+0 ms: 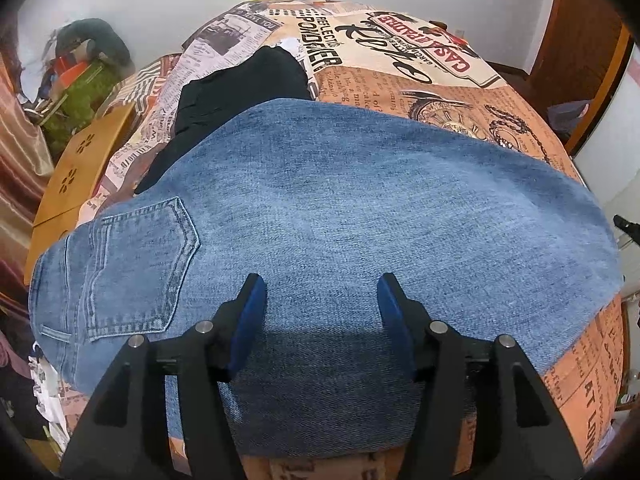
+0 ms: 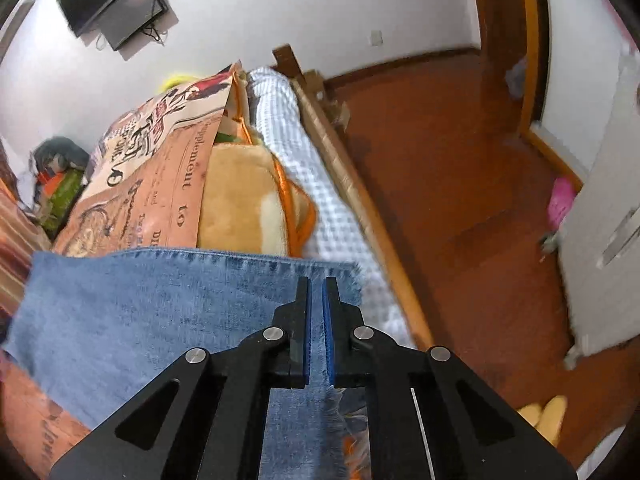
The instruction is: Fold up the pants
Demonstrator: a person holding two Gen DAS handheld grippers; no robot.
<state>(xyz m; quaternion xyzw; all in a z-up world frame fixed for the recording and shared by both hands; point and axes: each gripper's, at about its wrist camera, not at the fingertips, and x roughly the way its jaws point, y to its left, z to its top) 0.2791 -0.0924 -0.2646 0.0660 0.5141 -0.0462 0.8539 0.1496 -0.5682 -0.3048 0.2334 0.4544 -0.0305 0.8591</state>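
Lying flat across a newspaper-print bedspread (image 1: 432,76), blue denim pants (image 1: 320,216) are stretching from the waistband and back pocket (image 1: 140,268) at the left toward the leg at the right. A wooden board (image 1: 76,172) with flower-shaped cutouts is leaning at the bed's left edge, and a dark garment (image 1: 240,92) is showing just beyond the jeans, partly tucked under their far edge. The left gripper (image 1: 322,284) is hovering over the middle of the denim with its blue-padded fingers (image 1: 250,320) spread wide and nothing between them, casting a shadow on the cloth below.

Farther right, in the right wrist view, the hemmed leg end (image 2: 192,258) of the pants is running across the bedspread (image 2: 160,184) beside a tan blanket (image 2: 244,208) and a checked mattress (image 2: 320,216). The right gripper (image 2: 316,292) is sitting over the frayed side edge of the leg, its pads drawn to a narrow slit; whether denim is pinched between them cannot be told. A wooden floor (image 2: 440,168) is filling the right side of that view.
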